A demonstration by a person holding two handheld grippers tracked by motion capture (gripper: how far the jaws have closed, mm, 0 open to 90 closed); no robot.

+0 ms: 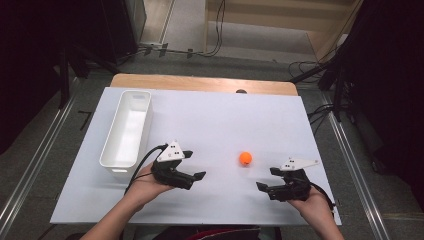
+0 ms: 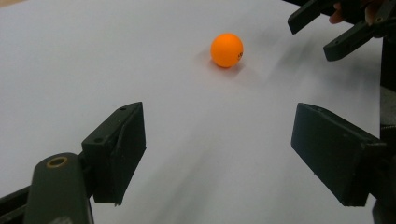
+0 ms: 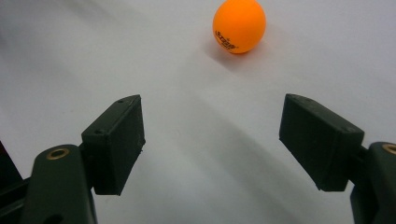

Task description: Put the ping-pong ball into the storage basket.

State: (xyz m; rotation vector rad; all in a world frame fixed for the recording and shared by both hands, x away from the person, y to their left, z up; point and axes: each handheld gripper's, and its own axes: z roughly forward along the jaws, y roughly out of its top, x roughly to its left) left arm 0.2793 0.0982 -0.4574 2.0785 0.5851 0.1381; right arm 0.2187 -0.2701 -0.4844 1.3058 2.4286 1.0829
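An orange ping-pong ball (image 1: 245, 158) rests on the white table sheet, between the two hands. My left gripper (image 1: 194, 165) sits to the ball's left, open, with nothing between its jaws. In the left gripper view the ball (image 2: 227, 49) lies ahead and a little right of the open left gripper (image 2: 219, 149). My right gripper (image 1: 268, 179) is below and right of the ball, also open and holding nothing. The right gripper view has the ball (image 3: 239, 25) close in front of the wide-spread jaws of the right gripper (image 3: 212, 140).
A long white bin (image 1: 119, 155) stands along the left side of the white sheet (image 1: 210, 120), just beyond my left hand. The other hand's gripper (image 2: 336, 28) is seen at the top right of the left gripper view. Cables and stands surround the table.
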